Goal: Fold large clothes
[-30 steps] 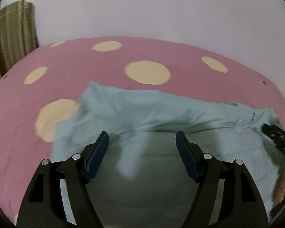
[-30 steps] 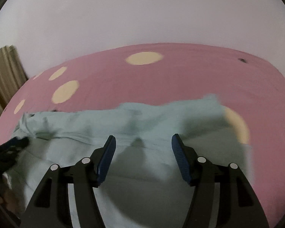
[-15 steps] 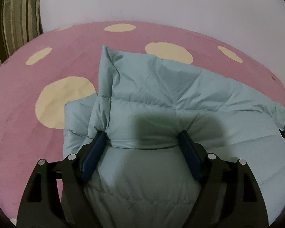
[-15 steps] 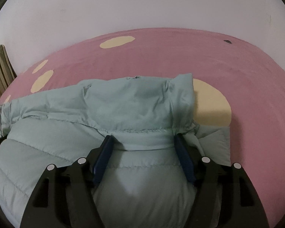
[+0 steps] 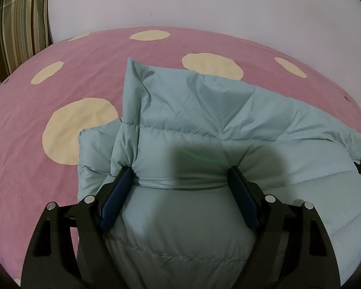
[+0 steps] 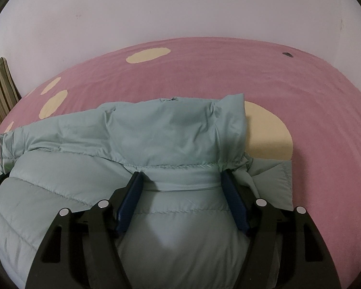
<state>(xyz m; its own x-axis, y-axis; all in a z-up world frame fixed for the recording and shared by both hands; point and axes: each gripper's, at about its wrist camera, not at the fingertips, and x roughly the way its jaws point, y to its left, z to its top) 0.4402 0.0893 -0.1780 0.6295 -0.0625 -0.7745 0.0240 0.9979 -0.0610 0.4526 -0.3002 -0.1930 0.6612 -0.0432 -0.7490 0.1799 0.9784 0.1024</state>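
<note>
left gripper (image 5: pixel 180 177): jaws spread wide, and they've just been opening more. A fat puffy roll of the jacket (image 5: pixel 204 125) bulges up between the blue pads (image 5: pixel 119 192). The fabric touches both pads, but it doesn't look like they're actually pinching it.
right gripper (image 6: pixel 181 181): same deal, jaws spread and just been opening, though not quite as wide as the left. The quilted bulk sits between its pads (image 6: pixel 233 204), brushing them on both sides. Looks loose, not clamped.
jacket: pale teal puffer, lying folded on the bed (image 5: pixel 24 168), one layer flopped over the other, with the fold line running right past both sets of fingertips.
left view only: the jacket's left end. A lower layer pokes out sideways past the top one, and one corner of the top layer stands up in a peak farther back. A sliver of the other gripper shows black at the right edge.
right view only: the right end, where a flap sticks out past the right pad and lies flat on a cream dot. There's a gathered stitched seam just past the fingertips.
bed: pink cover with cream dots, running back to the wall (image 6: pixel 180 7).
far left: a striped curtain (image 5: pixel 19 29), in both views.
</note>
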